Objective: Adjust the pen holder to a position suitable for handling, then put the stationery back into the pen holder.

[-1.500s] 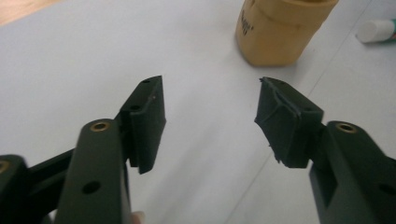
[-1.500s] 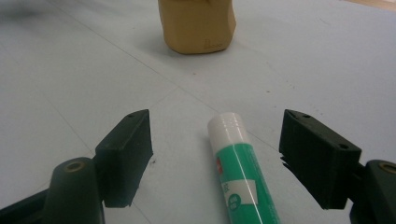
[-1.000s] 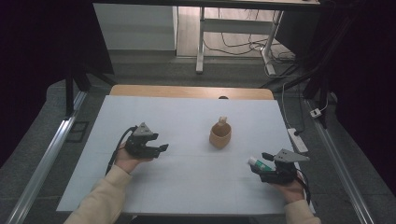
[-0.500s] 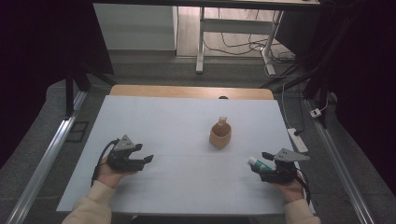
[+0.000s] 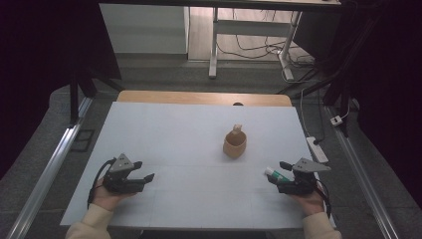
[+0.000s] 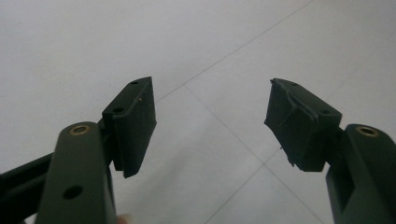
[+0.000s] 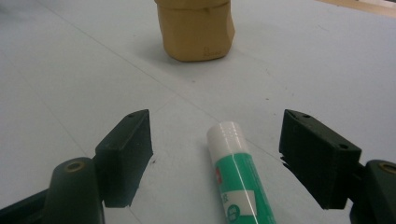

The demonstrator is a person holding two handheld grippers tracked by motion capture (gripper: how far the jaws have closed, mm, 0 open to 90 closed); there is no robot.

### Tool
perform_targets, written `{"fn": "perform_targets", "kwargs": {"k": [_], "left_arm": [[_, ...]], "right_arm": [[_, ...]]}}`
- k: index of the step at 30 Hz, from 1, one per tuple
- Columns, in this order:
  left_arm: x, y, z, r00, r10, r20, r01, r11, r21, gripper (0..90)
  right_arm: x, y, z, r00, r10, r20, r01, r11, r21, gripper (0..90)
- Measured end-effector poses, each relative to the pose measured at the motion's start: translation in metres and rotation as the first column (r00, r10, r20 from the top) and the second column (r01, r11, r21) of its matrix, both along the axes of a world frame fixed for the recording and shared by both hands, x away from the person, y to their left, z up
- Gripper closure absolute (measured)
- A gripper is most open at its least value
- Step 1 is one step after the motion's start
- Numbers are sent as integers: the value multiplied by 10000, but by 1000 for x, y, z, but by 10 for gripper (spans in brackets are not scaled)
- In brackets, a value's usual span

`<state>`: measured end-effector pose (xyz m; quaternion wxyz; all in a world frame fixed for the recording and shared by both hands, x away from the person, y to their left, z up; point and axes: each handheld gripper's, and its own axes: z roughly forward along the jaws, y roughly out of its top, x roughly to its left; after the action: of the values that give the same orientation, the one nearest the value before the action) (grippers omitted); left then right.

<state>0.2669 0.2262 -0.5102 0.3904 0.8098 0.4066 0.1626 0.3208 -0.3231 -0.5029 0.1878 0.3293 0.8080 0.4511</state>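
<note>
Below me, a pale worktop (image 5: 174, 129) runs from my forearms at the near edge to a strip of bare wood at the far edge. My left claw (image 5: 142, 171) sits at the near left of the worktop, held in my left hand (image 5: 107, 191), with its jaws spread wide and nothing between them; in the left gripper view they frame plain white surface crossed by thin seam lines. My right claw (image 5: 277, 172) sits at the near right, held in my right hand (image 5: 309, 199), and its jaws are also spread apart, closing on nothing. A green and white tube with a white cap (image 7: 236, 177) lies flat on the worktop between those jaws, touching neither, its cap pointing away from me toward the middle of the worktop. Farther off, right of centre, stands a small tan cup (image 5: 234, 143) with something pale poking up from its top; I cannot tell what that is. In the right gripper view the cup stands beyond the tube's cap, well apart from it.
</note>
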Motion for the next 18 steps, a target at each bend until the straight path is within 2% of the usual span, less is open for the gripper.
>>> {"fn": "perform_targets", "kwargs": {"k": [18], "left_arm": [[-2,0,0,9999,-60,83,60,10000,69,313]], "right_arm": [[0,3,3,9999,74,147,-74,10000,-11,254]]}}
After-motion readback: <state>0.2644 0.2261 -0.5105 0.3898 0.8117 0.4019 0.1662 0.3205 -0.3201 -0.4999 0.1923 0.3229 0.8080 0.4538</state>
